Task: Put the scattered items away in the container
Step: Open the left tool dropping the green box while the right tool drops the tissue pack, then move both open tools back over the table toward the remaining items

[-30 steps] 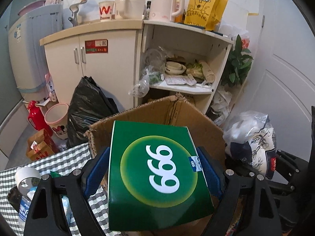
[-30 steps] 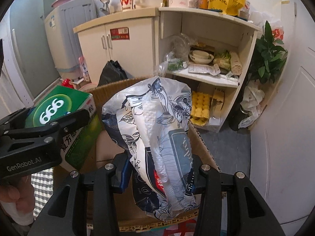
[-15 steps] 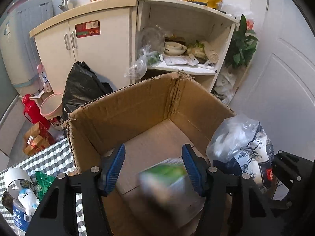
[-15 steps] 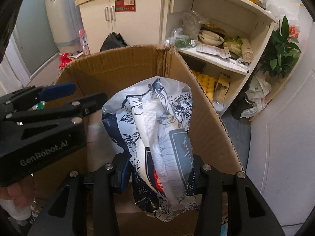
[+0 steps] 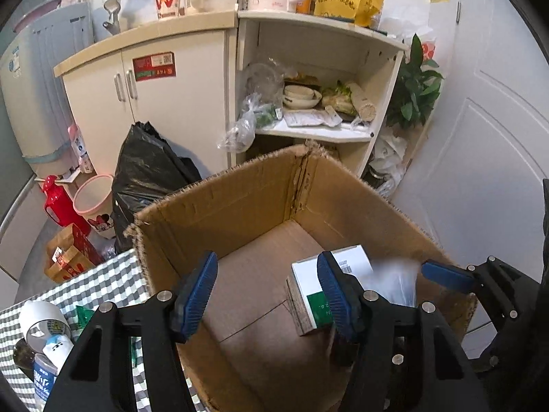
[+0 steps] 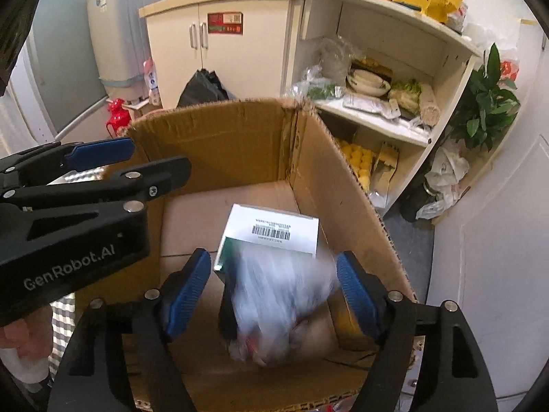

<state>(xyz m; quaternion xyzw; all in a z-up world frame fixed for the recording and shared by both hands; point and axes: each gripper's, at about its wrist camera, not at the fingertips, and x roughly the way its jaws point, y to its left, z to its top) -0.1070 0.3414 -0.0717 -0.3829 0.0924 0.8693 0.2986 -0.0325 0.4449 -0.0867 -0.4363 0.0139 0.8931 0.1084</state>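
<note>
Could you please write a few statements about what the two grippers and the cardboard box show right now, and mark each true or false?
1. The left gripper is open and holds nothing. True.
2. The green and white box lies on the checked tablecloth. False: it lies inside the cardboard box.
3. The right gripper is clamped on the patterned plastic bag. False: its jaws are spread and the patterned plastic bag, blurred, sits between them untouched.
4. A white cup is on the checked tablecloth beside the cardboard box. True.
</note>
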